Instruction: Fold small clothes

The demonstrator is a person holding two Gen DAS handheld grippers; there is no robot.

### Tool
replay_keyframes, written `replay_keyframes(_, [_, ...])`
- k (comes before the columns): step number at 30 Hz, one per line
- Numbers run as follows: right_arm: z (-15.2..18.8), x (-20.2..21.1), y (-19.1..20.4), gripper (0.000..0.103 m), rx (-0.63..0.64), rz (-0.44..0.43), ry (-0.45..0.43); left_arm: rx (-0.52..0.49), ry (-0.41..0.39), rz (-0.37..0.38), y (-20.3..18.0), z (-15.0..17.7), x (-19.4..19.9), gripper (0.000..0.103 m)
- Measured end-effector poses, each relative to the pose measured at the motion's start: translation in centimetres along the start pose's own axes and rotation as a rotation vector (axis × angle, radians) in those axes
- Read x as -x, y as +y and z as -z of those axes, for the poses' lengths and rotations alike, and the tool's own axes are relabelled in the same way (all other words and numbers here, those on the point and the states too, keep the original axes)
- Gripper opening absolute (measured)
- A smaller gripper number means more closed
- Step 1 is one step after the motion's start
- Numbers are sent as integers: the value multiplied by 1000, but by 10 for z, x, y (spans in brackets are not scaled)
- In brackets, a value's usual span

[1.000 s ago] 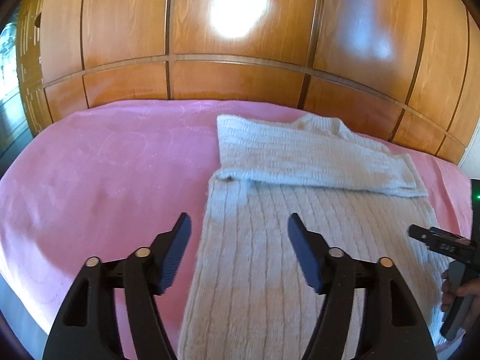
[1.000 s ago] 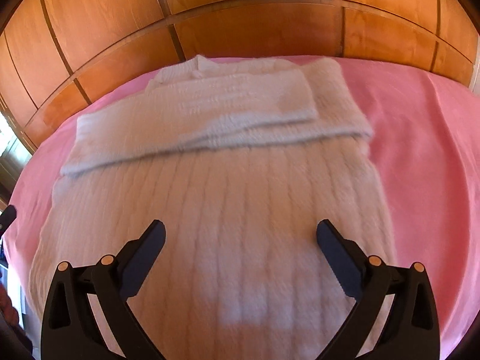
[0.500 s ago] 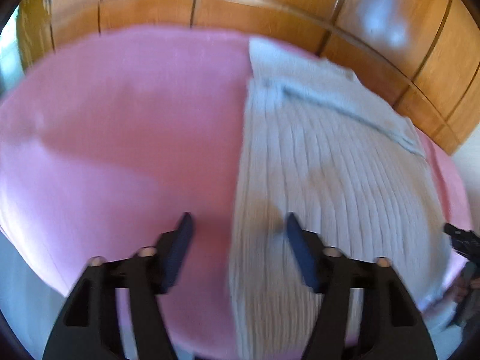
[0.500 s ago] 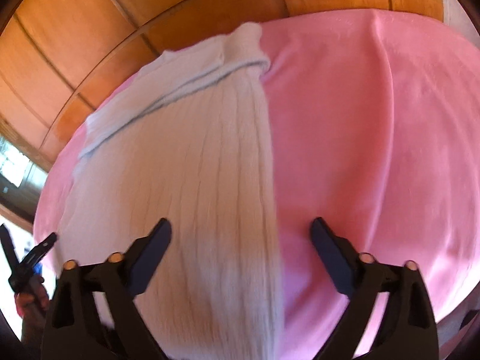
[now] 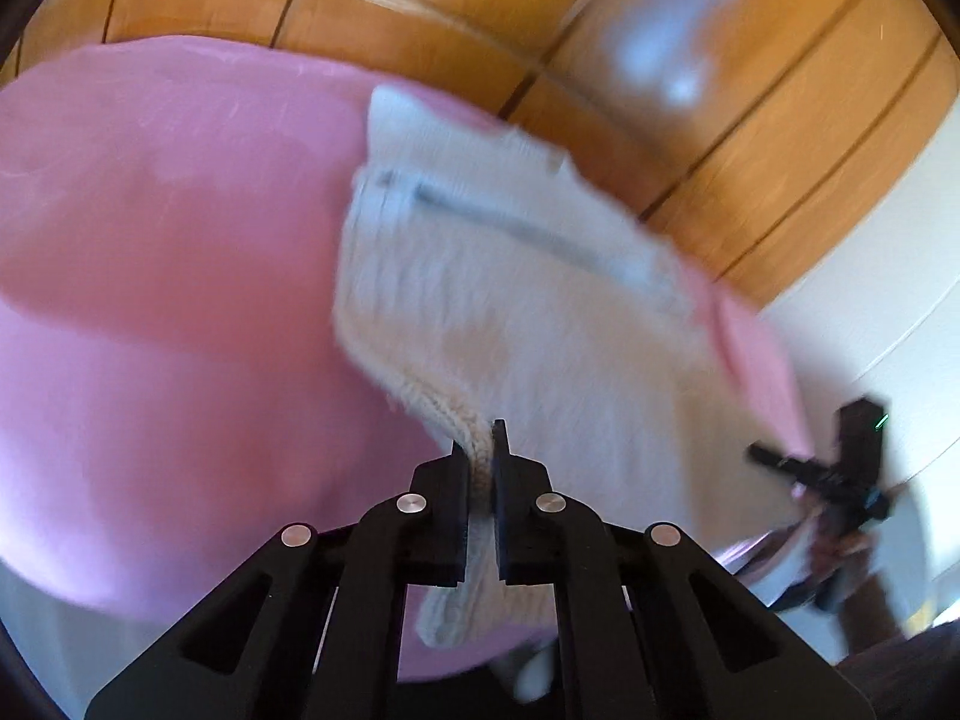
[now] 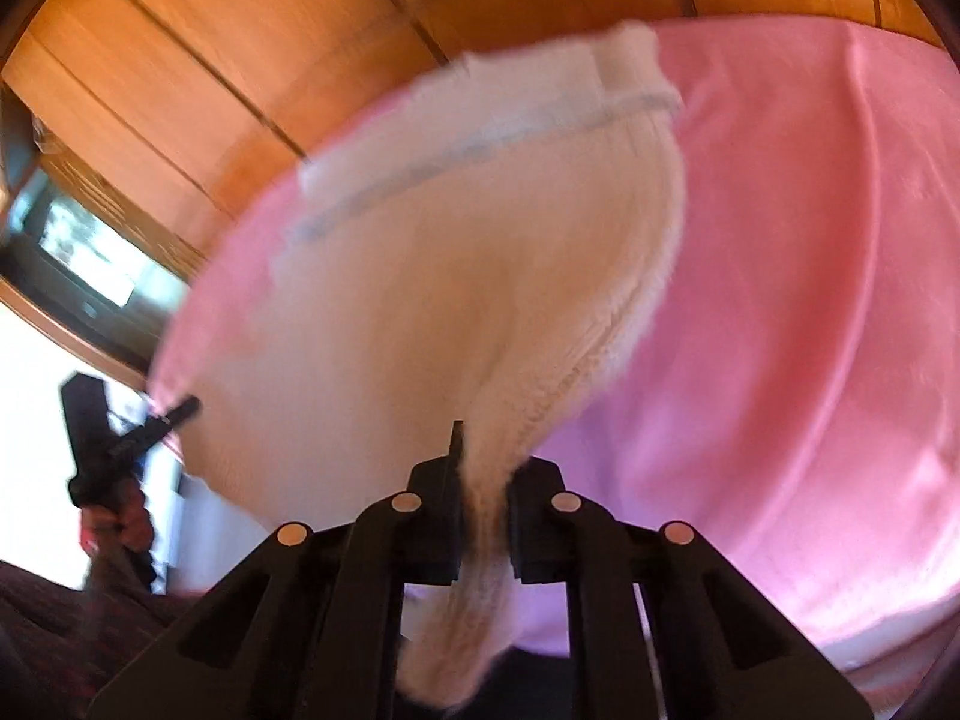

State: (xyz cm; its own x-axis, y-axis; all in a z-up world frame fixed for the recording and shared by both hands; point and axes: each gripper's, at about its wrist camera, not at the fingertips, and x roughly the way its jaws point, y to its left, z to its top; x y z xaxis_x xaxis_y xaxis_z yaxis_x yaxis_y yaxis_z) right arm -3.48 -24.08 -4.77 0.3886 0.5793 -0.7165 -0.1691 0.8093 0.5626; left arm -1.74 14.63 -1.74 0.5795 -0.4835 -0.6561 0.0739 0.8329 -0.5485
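Observation:
A cream cable-knit sweater (image 5: 528, 300) lies on a pink bedcover (image 5: 168, 312), its sleeves folded across the top. My left gripper (image 5: 478, 450) is shut on the sweater's near left hem corner, lifted off the cover. My right gripper (image 6: 483, 468) is shut on the near right hem corner of the sweater (image 6: 450, 300), also lifted. Each gripper shows in the other's view, the right one (image 5: 840, 468) and the left one (image 6: 114, 438). Both views are motion-blurred.
A wooden panelled wall (image 5: 690, 60) stands right behind the bed. The pink cover (image 6: 810, 300) spreads wide to either side of the sweater. A window (image 6: 90, 252) is at the left. The bed's near edge is just below the grippers.
Both grippers dropped to the sweater's near hem, closed from wide open onto its two corners, and lifted the hem off the cover.

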Motion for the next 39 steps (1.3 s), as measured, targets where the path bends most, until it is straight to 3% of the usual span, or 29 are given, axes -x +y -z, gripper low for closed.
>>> replay_keyframes(4, [-38,-6,-15,10,-91,-23,-88,50,-54,37,6,-44,-14,5])
replay_keyframes(9, [-79,-22,-38,10,-173,21,-124,85,-55,-4,16,-94,-55,5])
replay_keyframes(13, [-110,-40,-53,11,-207,73,-117,121,-38,-79,29,-129,-91,5])
replay_keyframes(14, [-117,-43,-57,15,-219,72,-114,131,-34,-103,33,-136,-97,5])
replay_keyframes(15, [-121,-44,-61,39,-234,63,-118,143,-26,-117,37,-141,-102,5])
replay_keyframes(16, [-126,-43,-67,75,-257,47,-142,162,-14,-130,41,-147,-108,8])
replay_keyframes(17, [-128,-40,-70,83,-271,38,-168,182,-8,-146,46,-150,-111,19])
replay_keyframes(18, [-127,-35,-73,84,-276,22,-189,201,-18,-159,50,-152,-110,28])
replay_keyframes(19, [-126,-30,-76,84,-277,-1,-197,212,-38,-162,55,-152,-105,49])
replay_keyframes(20, [-123,-25,-77,85,-275,-11,-204,224,-64,-159,58,-150,-100,61])
replay_keyframes(22, [-114,-16,-81,90,-254,1,-209,247,-93,-123,70,-141,-87,61])
replay_keyframes(28, [-71,-26,-76,87,-144,90,-119,156,7,-93,75,-94,-82,61])
replay_keyframes(32, [-63,-52,-67,61,-105,123,-87,98,29,-94,65,-68,-88,61])
replay_keyframes(33, [-65,-57,-64,51,-100,139,-87,79,27,-100,62,-66,-89,58])
replay_keyframes(34, [-64,-61,-61,38,-95,159,-82,63,46,-87,57,-65,-93,31])
replay_keyframes(35, [-66,-62,-59,30,-95,170,-79,51,62,-104,54,-64,-95,18])
replay_keyframes(36, [-67,-62,-57,21,-98,171,-77,34,62,-133,50,-64,-97,15])
replay_keyframes(39, [-70,-55,-50,16,-87,175,-110,18,44,-128,43,-61,-88,10])
